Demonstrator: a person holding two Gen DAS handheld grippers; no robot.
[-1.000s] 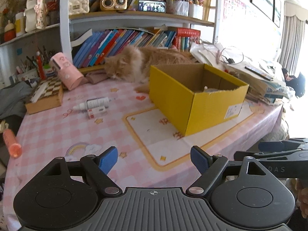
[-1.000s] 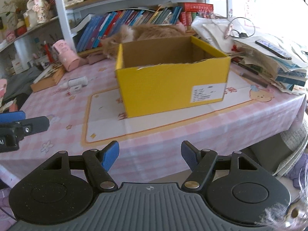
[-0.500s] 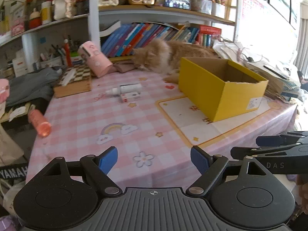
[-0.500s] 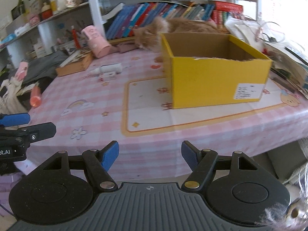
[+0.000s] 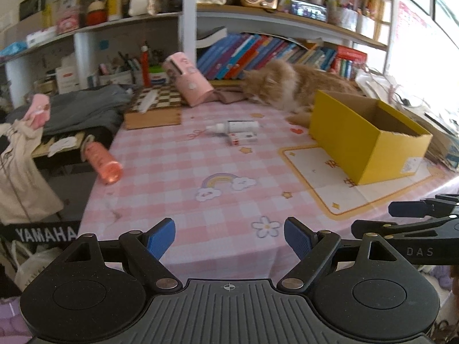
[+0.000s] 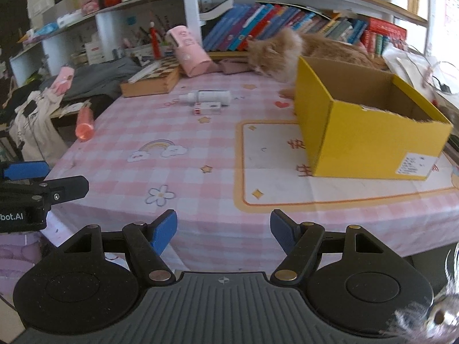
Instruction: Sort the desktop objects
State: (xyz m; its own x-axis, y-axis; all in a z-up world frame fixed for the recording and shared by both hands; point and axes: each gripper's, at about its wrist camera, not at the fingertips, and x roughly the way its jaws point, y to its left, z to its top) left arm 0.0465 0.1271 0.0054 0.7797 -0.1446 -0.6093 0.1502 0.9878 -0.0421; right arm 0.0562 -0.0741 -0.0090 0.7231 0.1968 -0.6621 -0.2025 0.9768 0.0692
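White dropper bottle (image 6: 207, 97) lying flat left of yellow box (image 6: 370, 134), small red-white carton (image 6: 207, 108) just beside it, orange tube (image 6: 84, 122) at far left edge. My left gripper (image 5: 229, 236) and right gripper (image 6: 223, 230) both spread wide, empty, near front edge. Plan: reach bottle first, pinch across body, steer clear of cat (image 6: 275, 54) behind box.

The floor of the yellow box (image 6: 370, 132) is hidden behind its near wall, so its contents cannot be told. The box also covers the body of the cat (image 6: 275, 48) in the right wrist view. The print on the small white bottle (image 5: 238, 126) and on the little carton (image 5: 242, 138) beside it is too small to read. The box label (image 6: 413, 166) is perhaps an address sticker.
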